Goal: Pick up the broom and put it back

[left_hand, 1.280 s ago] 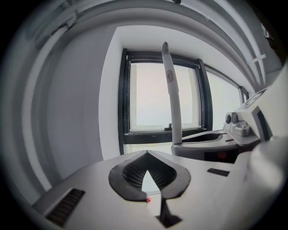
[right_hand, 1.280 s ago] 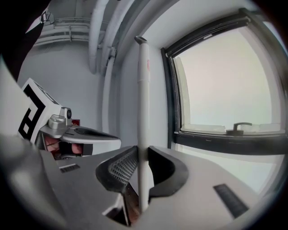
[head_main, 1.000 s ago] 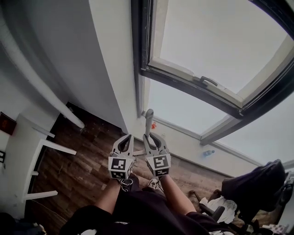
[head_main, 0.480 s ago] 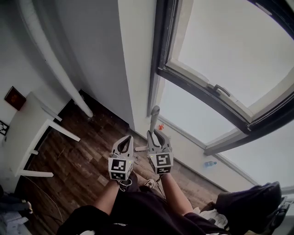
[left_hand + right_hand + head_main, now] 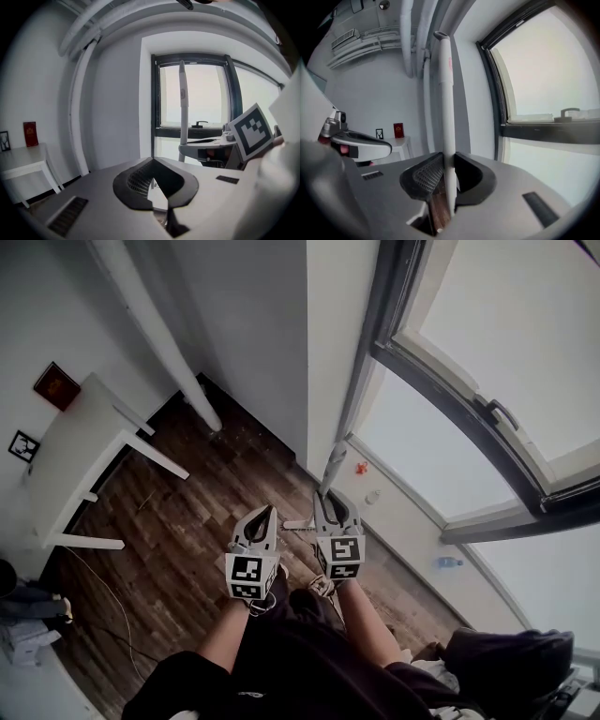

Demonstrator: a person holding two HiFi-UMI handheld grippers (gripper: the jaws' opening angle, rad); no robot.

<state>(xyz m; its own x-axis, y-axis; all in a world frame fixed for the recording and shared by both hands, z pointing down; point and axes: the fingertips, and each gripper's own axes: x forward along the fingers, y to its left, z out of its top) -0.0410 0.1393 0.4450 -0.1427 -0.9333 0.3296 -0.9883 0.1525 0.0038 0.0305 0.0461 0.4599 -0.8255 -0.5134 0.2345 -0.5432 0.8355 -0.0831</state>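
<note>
The broom shows only as its pale handle (image 5: pixel 334 468), standing upright out of my right gripper (image 5: pixel 330 499), which is shut on it. In the right gripper view the handle (image 5: pixel 446 108) runs straight up between the pads (image 5: pixel 425 174), in front of the wall corner beside the window. My left gripper (image 5: pixel 270 513) is level with the right one, just to its left, shut with nothing in it. In the left gripper view its jaw tips (image 5: pixel 152 160) meet, and the handle (image 5: pixel 183 103) rises at the right. The broom's head is hidden.
A white wall corner (image 5: pixel 323 352) and a dark window frame (image 5: pixel 441 367) stand ahead. A white pipe (image 5: pixel 159 343) runs down to the wooden floor (image 5: pixel 187 512). A white table (image 5: pixel 75 442) stands at the left, a dark chair (image 5: pixel 511 657) at the lower right, a small bottle (image 5: pixel 448 562) by the window.
Both grippers have moved forward and a little down toward the wall corner, which now lies straight ahead. The table has come further into view. The right gripper still holds the handle.
</note>
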